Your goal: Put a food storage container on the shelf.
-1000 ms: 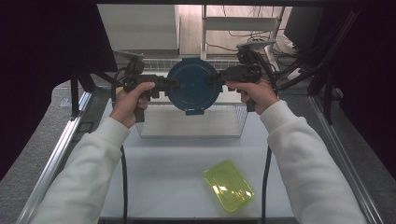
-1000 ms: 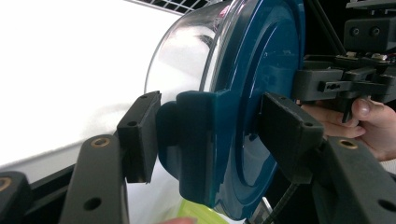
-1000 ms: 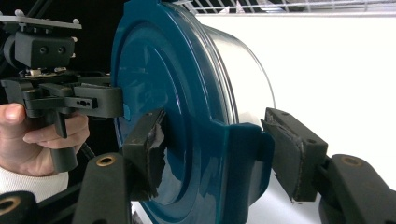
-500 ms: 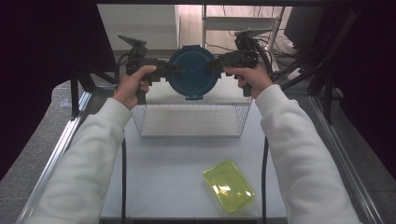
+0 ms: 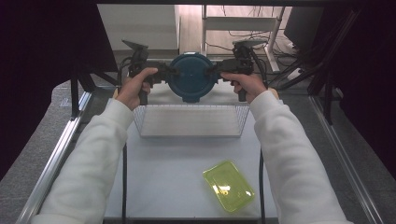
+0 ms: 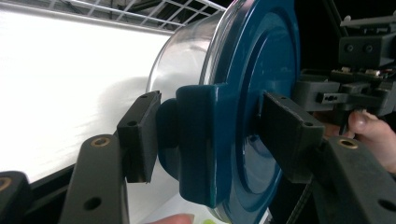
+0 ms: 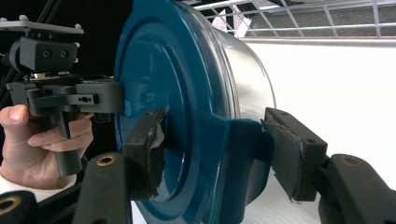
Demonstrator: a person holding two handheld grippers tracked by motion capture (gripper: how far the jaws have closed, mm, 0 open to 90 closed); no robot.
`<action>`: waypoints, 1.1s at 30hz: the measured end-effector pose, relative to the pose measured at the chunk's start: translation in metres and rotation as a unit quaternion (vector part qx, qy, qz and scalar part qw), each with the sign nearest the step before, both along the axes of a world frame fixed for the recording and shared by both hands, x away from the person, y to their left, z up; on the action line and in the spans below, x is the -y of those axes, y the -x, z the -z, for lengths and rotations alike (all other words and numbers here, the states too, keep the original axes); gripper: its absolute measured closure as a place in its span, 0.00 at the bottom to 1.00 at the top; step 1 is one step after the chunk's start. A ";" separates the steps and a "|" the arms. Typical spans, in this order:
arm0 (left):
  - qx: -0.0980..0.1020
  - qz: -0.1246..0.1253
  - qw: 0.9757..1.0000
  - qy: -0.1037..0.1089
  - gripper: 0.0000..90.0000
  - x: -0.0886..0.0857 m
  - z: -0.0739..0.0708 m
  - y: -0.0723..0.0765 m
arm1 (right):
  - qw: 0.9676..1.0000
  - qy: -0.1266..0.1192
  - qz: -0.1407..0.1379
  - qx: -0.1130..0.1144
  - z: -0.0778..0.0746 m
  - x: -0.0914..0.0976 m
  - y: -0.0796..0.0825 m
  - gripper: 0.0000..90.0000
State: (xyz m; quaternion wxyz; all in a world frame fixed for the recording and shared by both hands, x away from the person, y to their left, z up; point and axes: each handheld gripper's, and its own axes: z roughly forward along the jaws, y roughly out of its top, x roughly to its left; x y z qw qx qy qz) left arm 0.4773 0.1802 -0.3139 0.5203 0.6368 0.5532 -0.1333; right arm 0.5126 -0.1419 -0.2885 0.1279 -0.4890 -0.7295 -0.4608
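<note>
Above the far edge of the wire basket | blue-lidded container held in the air | left gripper, right gripper — both clamped on opposite lid tabs | advice: keep hands level, lower together — avoid tilting.

The wire basket stands on the tabletop just below the blue-lidded container, and its open top gives free room to go down into it; its thin walls block a level way in from the sides. In front of the basket the tabletop is bare on the left and in the middle, so a gripper could pass there. The yellow-green tray lies at the front right (well apart from the basket) and takes that corner. Metal rails close both long edges.
</note>
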 end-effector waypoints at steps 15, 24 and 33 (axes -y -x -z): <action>-0.026 -0.036 0.998 0.036 0.44 0.002 0.020 -0.025 | 0.998 -0.024 0.036 -0.048 0.021 0.001 -0.019 0.38; 0.029 -0.047 0.998 -0.011 0.24 0.008 0.017 -0.018 | 0.998 0.008 0.062 0.009 0.020 -0.005 -0.011 0.19; 0.150 -0.075 0.978 -0.122 0.17 0.002 -0.012 0.034 | 0.991 0.045 0.073 0.098 -0.003 -0.001 0.030 0.10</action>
